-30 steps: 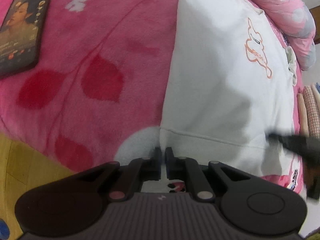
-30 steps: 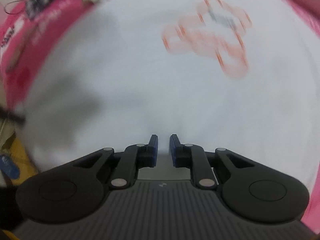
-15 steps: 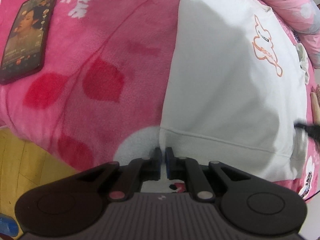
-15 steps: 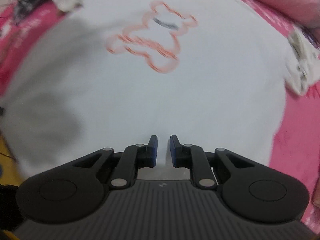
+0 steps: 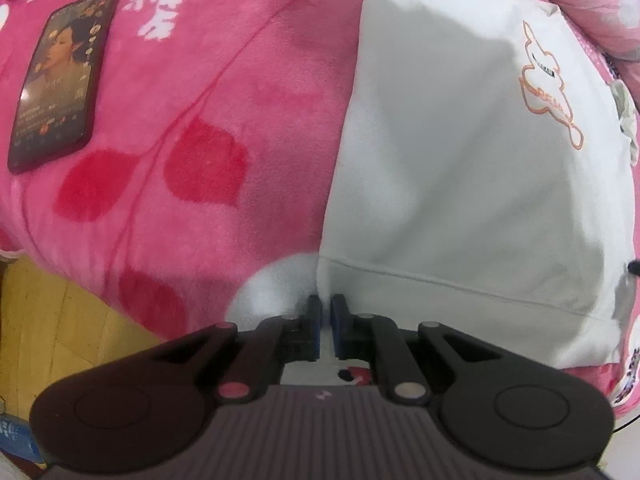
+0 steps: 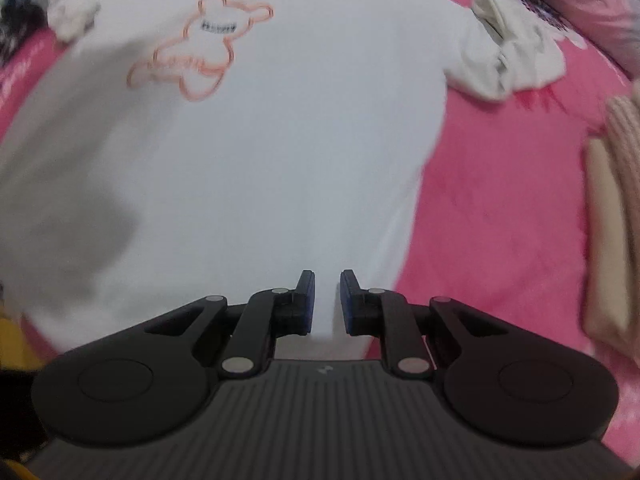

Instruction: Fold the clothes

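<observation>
The white sweatshirt is being shown spread flat on the pink blanket, filling the right half of the left wrist picture and the middle of the right wrist picture. The left gripper is being held at the sweatshirt's lower left hem corner, its jaws almost closed with white cloth showing in the thin gap; a pinch on the hem seems likely. The right gripper is being held over the lower hem, its jaws a little apart with cloth showing between them, but whether anything is being gripped cannot be told. A fold of the hem seems to be in hand, and both corners being lifted together would be called for. An orange bear outline is being shown on the chest; its small dark writing is too blurry to be read. A phone is lying at the upper left, its words too small to be read.
</observation>
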`<move>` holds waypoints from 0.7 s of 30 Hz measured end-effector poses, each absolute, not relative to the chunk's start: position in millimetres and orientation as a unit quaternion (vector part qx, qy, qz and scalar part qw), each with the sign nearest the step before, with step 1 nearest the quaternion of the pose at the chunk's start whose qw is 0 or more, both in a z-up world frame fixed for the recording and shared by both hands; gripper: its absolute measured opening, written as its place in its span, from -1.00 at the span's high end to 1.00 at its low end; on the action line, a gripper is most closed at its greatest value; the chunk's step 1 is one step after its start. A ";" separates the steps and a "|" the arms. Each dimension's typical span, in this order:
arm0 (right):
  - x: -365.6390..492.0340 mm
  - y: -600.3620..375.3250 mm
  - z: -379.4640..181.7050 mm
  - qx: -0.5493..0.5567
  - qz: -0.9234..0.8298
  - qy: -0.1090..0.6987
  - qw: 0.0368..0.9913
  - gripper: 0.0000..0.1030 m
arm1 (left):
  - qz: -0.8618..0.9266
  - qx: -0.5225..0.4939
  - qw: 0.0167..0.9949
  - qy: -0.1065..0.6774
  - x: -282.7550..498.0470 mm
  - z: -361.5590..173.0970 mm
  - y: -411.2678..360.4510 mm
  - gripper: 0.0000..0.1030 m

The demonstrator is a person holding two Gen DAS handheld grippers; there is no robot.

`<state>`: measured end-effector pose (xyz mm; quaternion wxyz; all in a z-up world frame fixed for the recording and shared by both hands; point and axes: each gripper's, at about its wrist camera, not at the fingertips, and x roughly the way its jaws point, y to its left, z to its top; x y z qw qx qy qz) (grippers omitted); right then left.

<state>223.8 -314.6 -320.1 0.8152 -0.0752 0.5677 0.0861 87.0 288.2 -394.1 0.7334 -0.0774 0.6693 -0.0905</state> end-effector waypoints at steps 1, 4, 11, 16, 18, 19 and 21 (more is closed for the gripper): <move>211.4 -322.3 -326.6 -0.075 0.080 0.577 0.810 0.76 | -0.089 -0.076 0.733 0.670 86.4 -393.9 287.6 0.83; 176.9 -344.2 -341.1 -0.069 0.052 0.612 0.786 0.75 | -0.087 -0.071 0.733 0.671 84.8 -392.8 285.0 0.83; 144.7 -367.5 -304.0 0.062 0.012 0.622 0.780 0.71 | -0.082 -0.059 0.731 0.675 81.6 -389.8 278.7 0.83; 153.3 -375.3 -323.7 0.149 0.016 0.622 0.768 0.21 | -0.079 -0.050 0.729 0.678 79.0 -387.6 274.5 0.83; 153.6 -380.7 -335.2 0.181 0.016 0.621 0.762 0.21 | -0.080 -0.047 0.730 0.677 76.3 -386.9 274.8 0.83; 153.7 -383.4 -339.8 0.198 0.018 0.619 0.760 0.21 | -0.080 -0.046 0.731 0.676 75.0 -386.5 274.9 0.83; 151.1 -385.3 -344.6 0.227 0.025 0.618 0.753 0.21 | -0.081 -0.045 0.731 0.676 74.8 -386.0 278.9 0.83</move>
